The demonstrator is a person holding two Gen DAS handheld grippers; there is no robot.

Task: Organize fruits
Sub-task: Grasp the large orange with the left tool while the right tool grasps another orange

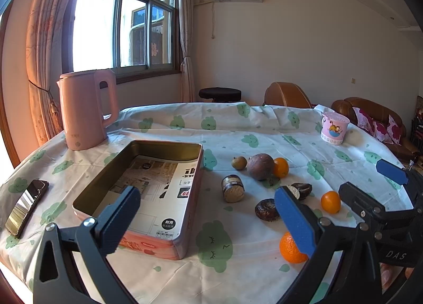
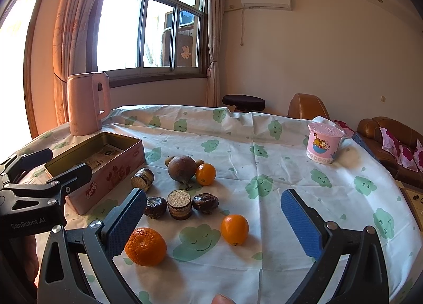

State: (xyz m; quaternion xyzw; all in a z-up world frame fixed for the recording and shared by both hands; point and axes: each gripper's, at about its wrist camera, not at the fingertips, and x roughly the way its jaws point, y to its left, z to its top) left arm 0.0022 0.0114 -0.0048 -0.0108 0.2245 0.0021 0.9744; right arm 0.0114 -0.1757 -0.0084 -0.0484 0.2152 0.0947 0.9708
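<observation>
Nearest the person, both grippers hang above the cloth with nothing in them: the right gripper (image 2: 214,222) has its jaws spread wide, and the left gripper (image 1: 208,220) is likewise wide open over the near end of the pink tin (image 1: 187,227). Just inside the right gripper's left finger lies the big orange (image 2: 146,247), with the small orange (image 2: 234,228) a little farther and to the right, between the two pads. Beyond these sit three dark round cakes (image 2: 179,204) in a row, a fourth cake (image 2: 142,178) near the tin, then a cluster of the brown fruit (image 2: 182,168), a third orange (image 2: 205,174) touching it, and a small pear-like fruit (image 1: 239,163) behind. The tin stands at the left, holding only a printed paper liner, so no fruit has been put away; this looks like the very first pick. The next move likely calls for lowering the right gripper around one of the near oranges, closing gently enough not to roll it, then carrying it left into the tin. Farthest off stand a pink kettle (image 2: 88,103) at the left and a cartoon mug (image 2: 323,143) at the right.
</observation>
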